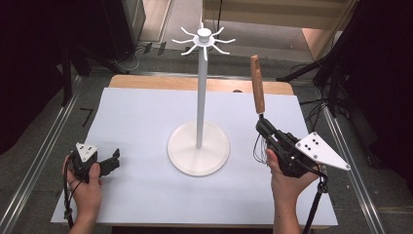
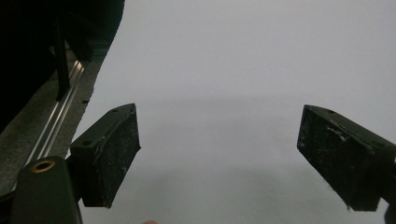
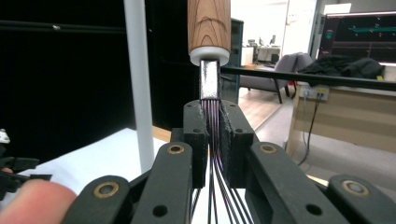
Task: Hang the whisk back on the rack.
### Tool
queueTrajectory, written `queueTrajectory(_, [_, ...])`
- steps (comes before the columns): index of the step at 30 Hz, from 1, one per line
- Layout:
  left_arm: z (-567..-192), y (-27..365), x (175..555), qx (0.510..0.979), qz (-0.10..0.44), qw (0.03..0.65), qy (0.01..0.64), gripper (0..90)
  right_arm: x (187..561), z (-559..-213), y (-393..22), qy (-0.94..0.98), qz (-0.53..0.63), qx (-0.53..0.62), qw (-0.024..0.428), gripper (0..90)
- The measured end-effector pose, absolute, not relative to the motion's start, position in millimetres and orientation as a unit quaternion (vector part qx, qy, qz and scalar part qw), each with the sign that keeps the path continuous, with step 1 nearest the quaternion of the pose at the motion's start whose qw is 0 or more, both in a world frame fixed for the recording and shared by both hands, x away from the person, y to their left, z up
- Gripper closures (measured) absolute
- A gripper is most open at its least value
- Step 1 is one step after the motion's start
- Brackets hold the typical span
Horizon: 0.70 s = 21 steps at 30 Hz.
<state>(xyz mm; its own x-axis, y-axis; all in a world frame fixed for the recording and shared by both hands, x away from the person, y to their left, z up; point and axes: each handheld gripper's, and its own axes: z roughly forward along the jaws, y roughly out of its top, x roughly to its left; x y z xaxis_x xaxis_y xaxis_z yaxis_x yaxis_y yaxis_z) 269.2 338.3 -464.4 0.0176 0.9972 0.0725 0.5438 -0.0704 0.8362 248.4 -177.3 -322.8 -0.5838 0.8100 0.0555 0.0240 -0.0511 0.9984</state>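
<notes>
While upright: one whisk (image 1: pixel 258 100) (one stand (image 1: pixel 198 146)).

Black right claw (image 1: pixel 263 129) with brass rivets, grey three-cornered plate, trailing black cable.

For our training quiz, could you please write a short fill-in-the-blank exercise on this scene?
1. The right tongs are shut on the wires of a wooden-handled wire ____.
2. The left tongs stand ____ over the white table sheet.
3. The tall white hook stand rests on a ____ base.

Missing: whisk; open; round
</notes>
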Motion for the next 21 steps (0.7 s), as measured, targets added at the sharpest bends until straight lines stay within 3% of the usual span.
queueTrajectory(21, [-464,339,269,0.639,0.356,0.317,0.604,14.0,244,-294,-161,0.614,0.654,0.297,0.327,84.3])
